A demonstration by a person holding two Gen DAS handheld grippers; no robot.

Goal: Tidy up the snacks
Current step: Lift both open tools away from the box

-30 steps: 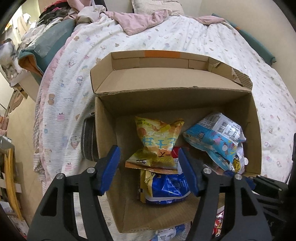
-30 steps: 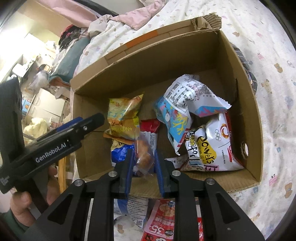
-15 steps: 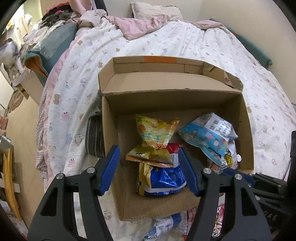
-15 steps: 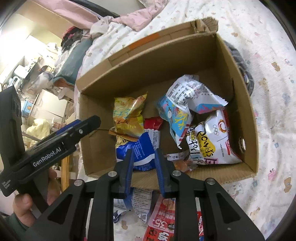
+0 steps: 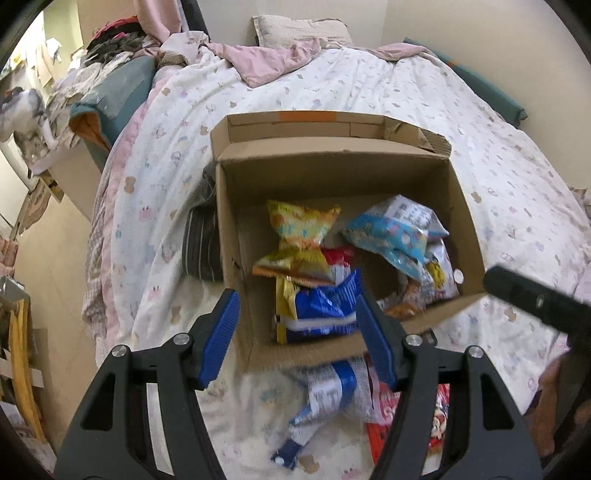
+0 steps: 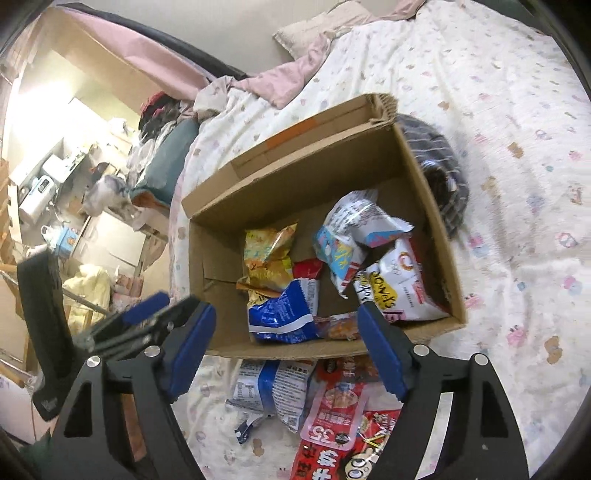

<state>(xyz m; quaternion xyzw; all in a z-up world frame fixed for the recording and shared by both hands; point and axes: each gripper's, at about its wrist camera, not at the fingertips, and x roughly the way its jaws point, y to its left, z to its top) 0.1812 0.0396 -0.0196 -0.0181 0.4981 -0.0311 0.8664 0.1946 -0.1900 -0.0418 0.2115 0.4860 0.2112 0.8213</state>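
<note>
An open cardboard box (image 5: 229,229) (image 6: 436,206) sits on a bed and holds several snack bags: a yellow bag (image 5: 299,236) (image 6: 267,254), a blue bag (image 5: 321,310) (image 6: 280,310), a light-blue bag (image 5: 391,232) (image 6: 343,240), a white bag (image 6: 399,284) and a small clear orange snack pack (image 6: 338,326) by the near wall. My left gripper (image 5: 297,334) is open and empty above the box's near left corner. My right gripper (image 6: 286,349) is open and empty above the box's near wall. Loose on the bed in front lie a blue-white bag (image 5: 332,391) (image 6: 273,391) and a red packet (image 6: 343,424) (image 5: 436,421).
The bed has a white patterned quilt (image 5: 369,85) (image 6: 498,110), with a pink blanket (image 5: 266,62) and a pillow (image 5: 299,31) at the far end. A dark striped cloth (image 5: 201,240) (image 6: 443,166) lies against the box's side. Cluttered furniture stands left of the bed (image 6: 55,192).
My right gripper opened and let go of the small orange snack pack, which now lies in the box. Both grippers pulled back from the box, bringing loose bags in front into view.
</note>
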